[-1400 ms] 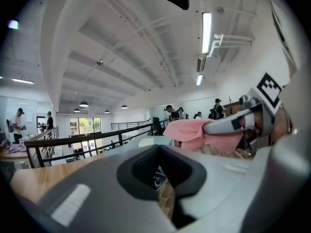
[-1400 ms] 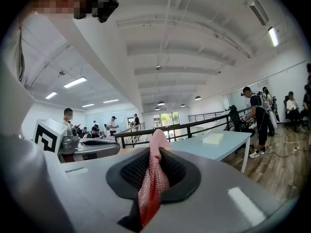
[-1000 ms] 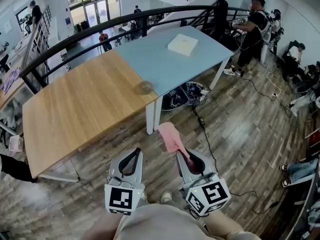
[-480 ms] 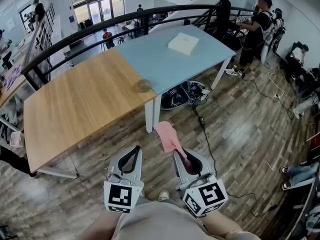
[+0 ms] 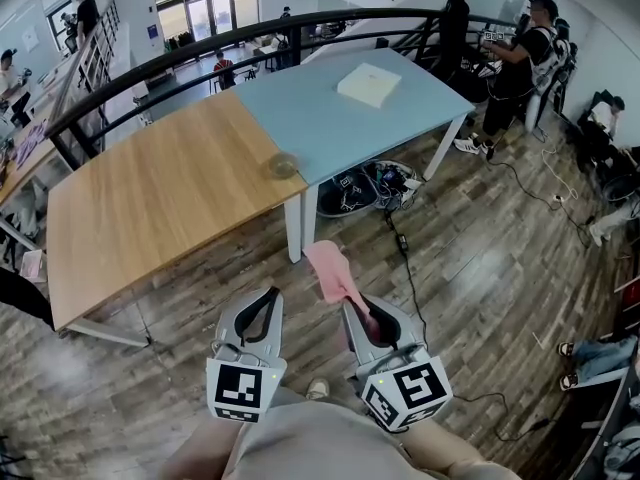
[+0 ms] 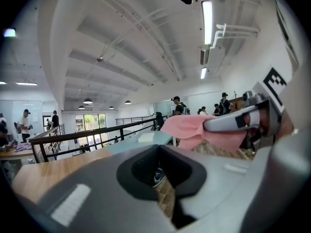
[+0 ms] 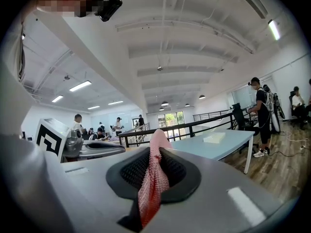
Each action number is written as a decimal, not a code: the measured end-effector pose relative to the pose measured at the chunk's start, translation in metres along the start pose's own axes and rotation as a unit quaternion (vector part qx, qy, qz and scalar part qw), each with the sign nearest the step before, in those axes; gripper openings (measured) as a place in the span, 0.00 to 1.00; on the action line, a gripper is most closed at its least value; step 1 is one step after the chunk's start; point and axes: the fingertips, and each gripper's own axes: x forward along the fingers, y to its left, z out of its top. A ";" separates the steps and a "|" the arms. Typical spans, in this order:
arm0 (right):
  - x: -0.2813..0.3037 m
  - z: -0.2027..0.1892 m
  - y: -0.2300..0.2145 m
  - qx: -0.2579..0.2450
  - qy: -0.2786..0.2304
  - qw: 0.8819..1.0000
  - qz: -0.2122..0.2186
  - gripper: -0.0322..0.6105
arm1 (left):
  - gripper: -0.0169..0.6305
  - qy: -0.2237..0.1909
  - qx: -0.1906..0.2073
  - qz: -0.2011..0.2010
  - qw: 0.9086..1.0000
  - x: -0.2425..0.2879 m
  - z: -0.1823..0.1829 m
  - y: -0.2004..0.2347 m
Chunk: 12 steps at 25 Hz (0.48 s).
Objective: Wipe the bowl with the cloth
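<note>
Shift: bowl (image 5: 283, 165) and table (image 5: 150, 208) sit slightly farther up and left in the head view than a second ago; both grippers keep their low, near place.
Left gripper (image 5: 268, 300): jaws pressed together, nothing between them.
Right gripper (image 5: 358, 308): jaws pinching the pink cloth (image 5: 331, 269), which sticks out past the tips above the wooden floor (image 5: 480, 268).
Bowl: on the table's near edge, where the wood top meets the blue top, well apart from both grippers.
White box (image 5: 367, 85): far on the blue top.
</note>
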 end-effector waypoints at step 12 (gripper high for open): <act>-0.014 -0.013 -0.028 0.010 0.003 1.000 0.005 0.11 | 0.03 0.017 0.000 0.008 1.000 0.008 -0.008 -0.022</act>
